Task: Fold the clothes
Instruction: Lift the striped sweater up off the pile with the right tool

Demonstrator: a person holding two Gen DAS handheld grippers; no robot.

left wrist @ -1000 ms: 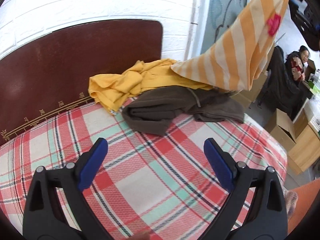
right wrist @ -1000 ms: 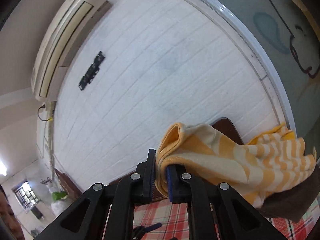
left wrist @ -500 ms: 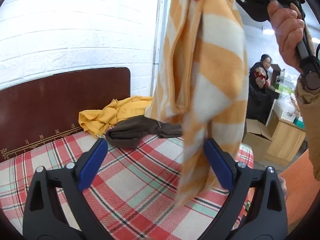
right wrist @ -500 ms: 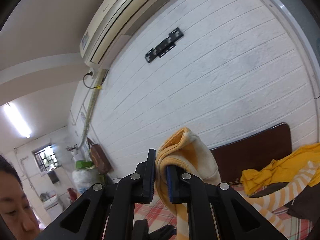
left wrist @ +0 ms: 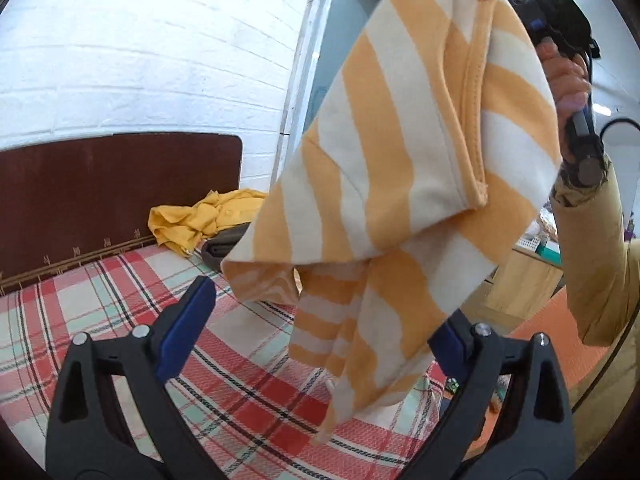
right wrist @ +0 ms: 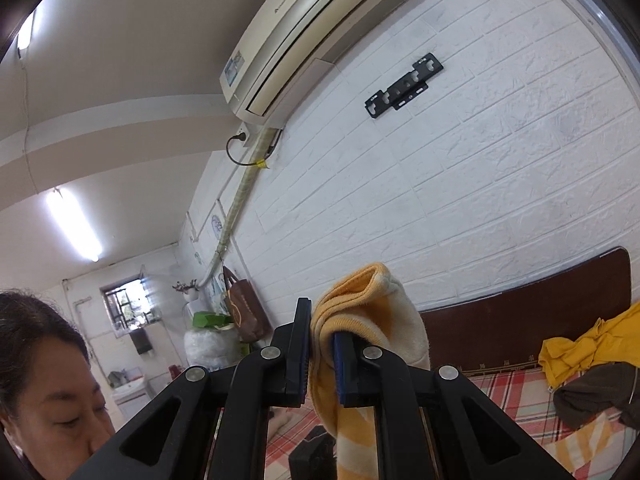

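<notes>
Right gripper (right wrist: 321,354) is clamped on a bunched edge of the orange-and-white striped garment (left wrist: 404,168), jaws nearly closed with the cloth squeezed between them, held high so the garment hangs in the air above the bed. Left gripper (left wrist: 316,328) is wide open, holding nothing; the hanging cloth's lower end drapes in front of its right finger, contact unclear. Bed surface is a red, white and mint plaid sheet (left wrist: 120,292), flat under the left gripper. At the far end, against the dark brown headboard (left wrist: 112,184), a crumpled yellow garment (left wrist: 200,220) lies touching a dark brown garment (right wrist: 596,394). Wall behind is white painted brick (right wrist: 460,208) with a black mounting bracket (right wrist: 404,86) and a beige air conditioner (right wrist: 316,28) up near the ceiling. Fluorescent tube (right wrist: 74,226) lit on the ceiling, small window (right wrist: 126,300) at the far end.
</notes>
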